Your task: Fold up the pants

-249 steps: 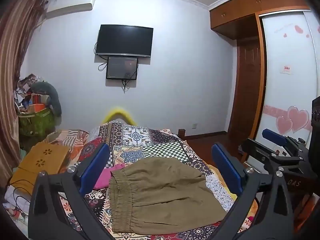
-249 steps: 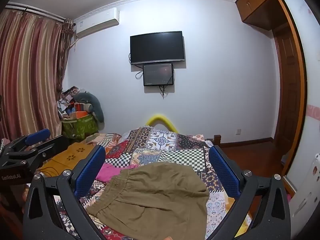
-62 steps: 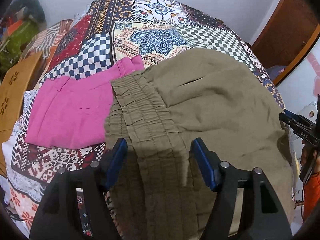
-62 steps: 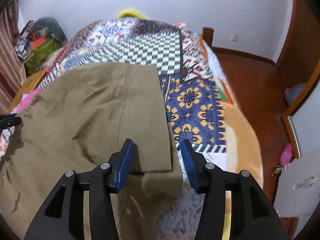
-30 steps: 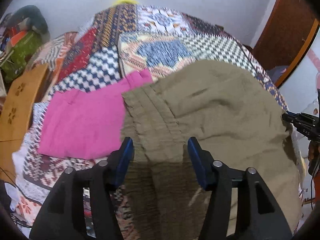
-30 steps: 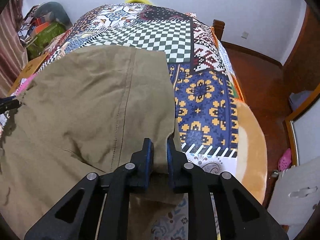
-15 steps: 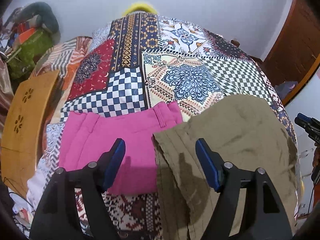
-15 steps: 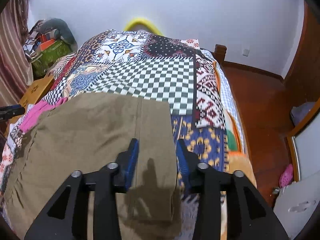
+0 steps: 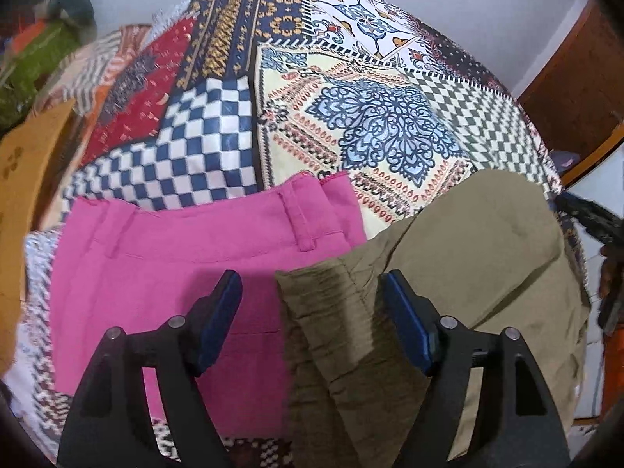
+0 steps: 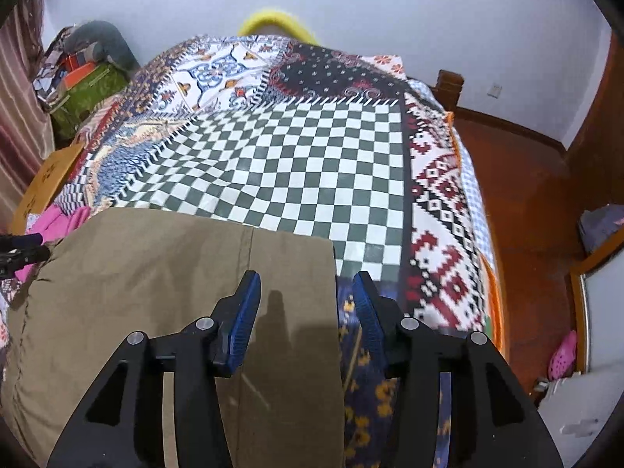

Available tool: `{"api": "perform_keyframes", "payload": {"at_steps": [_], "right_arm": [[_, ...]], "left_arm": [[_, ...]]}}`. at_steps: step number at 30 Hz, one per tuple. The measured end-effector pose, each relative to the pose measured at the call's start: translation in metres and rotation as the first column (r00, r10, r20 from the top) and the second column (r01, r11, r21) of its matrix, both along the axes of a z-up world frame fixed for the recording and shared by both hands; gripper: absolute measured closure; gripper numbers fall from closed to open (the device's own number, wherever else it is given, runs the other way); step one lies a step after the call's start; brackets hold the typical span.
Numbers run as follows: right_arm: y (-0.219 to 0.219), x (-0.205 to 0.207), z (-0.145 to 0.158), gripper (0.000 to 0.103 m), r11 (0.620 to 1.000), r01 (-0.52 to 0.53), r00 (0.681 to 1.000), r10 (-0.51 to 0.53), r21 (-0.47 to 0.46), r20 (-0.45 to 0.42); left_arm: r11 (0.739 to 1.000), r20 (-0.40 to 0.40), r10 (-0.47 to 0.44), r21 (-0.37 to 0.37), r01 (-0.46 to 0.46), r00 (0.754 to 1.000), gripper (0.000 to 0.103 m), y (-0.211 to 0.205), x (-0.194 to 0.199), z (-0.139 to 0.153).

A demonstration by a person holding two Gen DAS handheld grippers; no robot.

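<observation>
Olive pants (image 9: 460, 257) lie folded over on the patchwork quilt (image 9: 374, 132). Their gathered waistband corner sits under my left gripper (image 9: 312, 292), whose blue pads are apart and still opening, not pressing the cloth. In the right wrist view the leg end of the olive pants (image 10: 163, 273) lies flat with a straight far edge. My right gripper (image 10: 306, 290) hovers over its right corner, jaws apart and clear of the fabric. The right gripper shows dimly at the right edge of the left wrist view.
Pink pants (image 9: 187, 257) lie flat just left of the olive pair. The quilt (image 10: 296, 163) stretches away to a white wall. A wooden board (image 9: 23, 171) and a cluttered green box (image 10: 89, 85) stand on the left. Bare wooden floor (image 10: 522, 179) runs along the right.
Both grippers carried the near edge of the olive pants forward over the rest, then let go. The right jaws went from shut on the fabric to apart; the left jaws widened.
</observation>
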State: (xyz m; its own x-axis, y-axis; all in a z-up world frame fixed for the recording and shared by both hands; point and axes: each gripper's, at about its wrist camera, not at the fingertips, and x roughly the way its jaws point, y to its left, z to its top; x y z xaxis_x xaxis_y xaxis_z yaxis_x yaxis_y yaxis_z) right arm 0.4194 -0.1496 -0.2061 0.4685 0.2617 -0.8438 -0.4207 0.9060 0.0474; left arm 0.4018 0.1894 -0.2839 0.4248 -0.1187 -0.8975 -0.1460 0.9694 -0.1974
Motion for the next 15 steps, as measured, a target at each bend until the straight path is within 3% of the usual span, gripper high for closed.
{"api": "perform_keyframes", "payload": {"at_steps": [5, 10, 13, 15], "right_arm": [[0.009, 0.017, -0.017, 0.058, 0.999, -0.027, 0.999, 0.026, -0.03, -0.038], [0.009, 0.031, -0.029, 0.058, 1.0, -0.012, 0.996, 0.013, 0.009, -0.089], [0.011, 0.031, -0.031, 0.057, 0.999, -0.024, 0.995, 0.027, 0.034, -0.1], [0.015, 0.028, -0.031, 0.063, 0.999, -0.045, 0.994, 0.048, 0.028, -0.094]], "left_arm": [[0.999, -0.029, -0.008, -0.048, 0.006, 1.0, 0.026, -0.005, 0.006, -0.01], [0.997, -0.044, -0.019, -0.073, 0.015, 0.999, 0.026, -0.01, 0.01, -0.016], [0.998, -0.047, -0.015, -0.069, 0.012, 0.999, 0.026, -0.011, 0.012, -0.016], [0.999, -0.04, -0.014, -0.053, 0.012, 0.999, 0.027, -0.012, 0.013, -0.015]]}}
